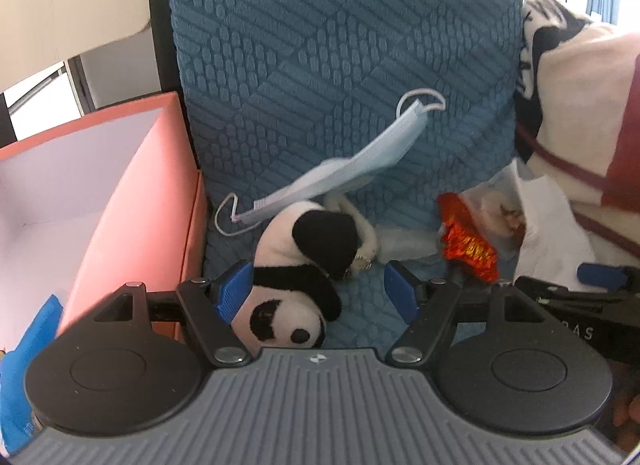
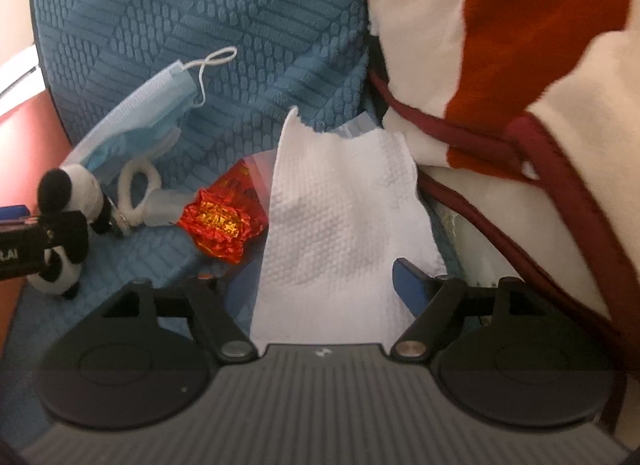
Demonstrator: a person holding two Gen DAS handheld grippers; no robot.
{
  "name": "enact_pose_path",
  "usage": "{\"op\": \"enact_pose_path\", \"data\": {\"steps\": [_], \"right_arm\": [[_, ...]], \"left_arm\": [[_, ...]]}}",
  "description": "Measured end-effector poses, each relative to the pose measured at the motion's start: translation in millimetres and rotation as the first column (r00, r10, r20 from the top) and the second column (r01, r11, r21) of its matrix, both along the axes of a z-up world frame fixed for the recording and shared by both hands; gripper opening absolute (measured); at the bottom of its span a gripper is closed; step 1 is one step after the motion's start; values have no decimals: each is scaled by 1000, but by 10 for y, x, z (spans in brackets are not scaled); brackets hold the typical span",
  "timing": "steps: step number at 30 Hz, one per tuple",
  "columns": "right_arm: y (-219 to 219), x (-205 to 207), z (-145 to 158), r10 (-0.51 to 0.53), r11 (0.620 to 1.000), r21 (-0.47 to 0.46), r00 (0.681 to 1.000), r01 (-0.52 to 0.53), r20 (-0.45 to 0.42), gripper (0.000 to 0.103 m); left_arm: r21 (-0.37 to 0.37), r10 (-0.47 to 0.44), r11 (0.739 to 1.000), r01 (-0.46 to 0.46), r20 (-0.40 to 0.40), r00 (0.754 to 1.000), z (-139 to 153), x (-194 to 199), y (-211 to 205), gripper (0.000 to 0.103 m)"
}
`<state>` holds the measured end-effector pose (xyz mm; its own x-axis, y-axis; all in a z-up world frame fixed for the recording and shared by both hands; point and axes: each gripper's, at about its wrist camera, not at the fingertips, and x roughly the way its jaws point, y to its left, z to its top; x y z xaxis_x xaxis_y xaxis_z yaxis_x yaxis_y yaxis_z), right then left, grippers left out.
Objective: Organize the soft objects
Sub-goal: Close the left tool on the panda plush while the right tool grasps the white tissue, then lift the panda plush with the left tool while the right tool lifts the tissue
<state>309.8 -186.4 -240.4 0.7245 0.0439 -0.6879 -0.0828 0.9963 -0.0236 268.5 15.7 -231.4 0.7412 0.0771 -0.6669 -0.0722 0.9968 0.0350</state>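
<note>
Panda plush toy [image 1: 298,277] lies on the blue textured cushion [image 1: 340,45], its head down near my left gripper [image 1: 318,293]. That gripper's jaws stand spread wide; the left blue pad [image 1: 232,291] sits just against the panda's white flank, while the right pad is well clear of it, so nothing is pinched. A pale blue face mask [image 1: 340,169] rests tilted just behind the panda, one ear loop curling off each end. To the panda's right is a crinkled red and gold foil wrapper [image 1: 468,245], and between the two a white looped cord. On the left edge of the cushion stands an open pink box [image 1: 132,193] with a white inside.

From my right gripper [image 2: 316,285] I see a white embossed paper tissue [image 2: 340,217] lying between the jaws, which are also spread. The right blue pad [image 2: 408,285] shows beside the tissue's edge; the left pad is hidden under the sheet, so I cannot tell whether it touches. The foil wrapper [image 2: 220,221] is just left of the tissue, with the mask [image 2: 148,117] and the panda [image 2: 68,221] beyond, where the tip of my left gripper comes into view. A cream and rust-red fabric with maroon piping [image 2: 500,65] is heaped along the right side.
</note>
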Motion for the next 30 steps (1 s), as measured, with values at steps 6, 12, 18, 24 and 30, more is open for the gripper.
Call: {"op": "enact_pose_path", "data": {"steps": [6, 12, 18, 24, 30], "right_arm": [[43, 67, -102, 8, 1000, -11, 999, -9, -31, 76], [27, 70, -122, 13, 1000, 6, 999, -13, -32, 78], [-5, 16, -86, -11, 1000, -29, 1000, 11, -22, 53], [-120, 20, -40, -55, 998, -13, 998, 55, -31, 19], [-138, -23, 1, -64, 998, 1, 997, 64, -49, 14]], "left_arm": [[73, 16, 997, -15, -11, 1000, -145, 43, -17, 76], [138, 6, 990, -4, -17, 1000, -194, 49, -78, 76], [279, 10, 960, -1, -29, 1000, -309, 75, -147, 60], [256, 12, 967, -6, -19, 1000, -295, 29, -84, 57], [144, 31, 989, -27, -25, 999, -186, -66, -20, 57]]}}
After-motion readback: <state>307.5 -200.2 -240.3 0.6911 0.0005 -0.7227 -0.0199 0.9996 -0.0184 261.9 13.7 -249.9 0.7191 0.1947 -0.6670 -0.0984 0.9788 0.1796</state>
